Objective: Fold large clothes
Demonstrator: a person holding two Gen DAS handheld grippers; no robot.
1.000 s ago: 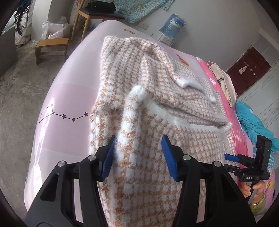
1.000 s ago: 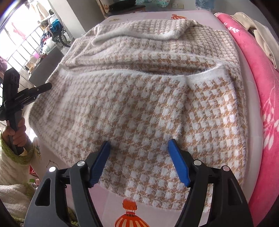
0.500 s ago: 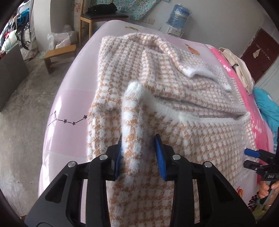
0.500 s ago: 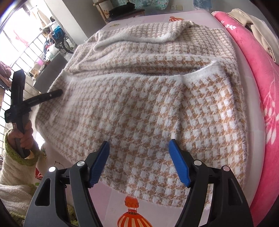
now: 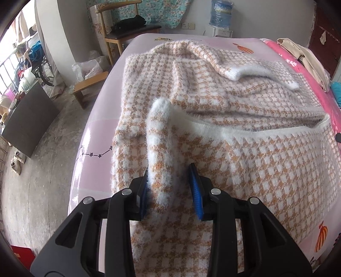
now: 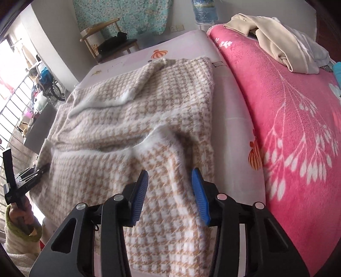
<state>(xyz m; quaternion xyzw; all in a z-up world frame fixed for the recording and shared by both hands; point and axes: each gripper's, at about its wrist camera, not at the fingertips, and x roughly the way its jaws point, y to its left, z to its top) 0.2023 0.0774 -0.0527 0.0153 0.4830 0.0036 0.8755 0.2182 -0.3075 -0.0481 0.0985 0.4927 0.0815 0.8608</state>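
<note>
A fluffy tan-and-white checked sweater [image 5: 234, 106] lies spread on the pale pink bed sheet [image 5: 96, 138], its far part folded over with a white trim. My left gripper [image 5: 170, 187] is shut on a raised ridge of the sweater's near left edge. In the right wrist view the sweater [image 6: 127, 119] bunches up between the blue pads of my right gripper [image 6: 170, 189], whose jaws are closing on the near right part, both pads against the fabric. The left gripper [image 6: 23, 176] shows there at the far left, held by a hand in a green cuff.
A bright pink flowered blanket [image 6: 287, 117] covers the bed right of the sweater, with cream clothes [image 6: 277, 42] piled at its far end. Beyond the bed stand a wooden chair [image 5: 127, 27], a low stool [image 5: 89, 85] and a water bottle [image 5: 220, 10]. Bare concrete floor lies left.
The left jaws closed on a ridge of the sweater and lifted it slightly. The right gripper slid to the sweater's right side and its jaws narrowed around a fold.
</note>
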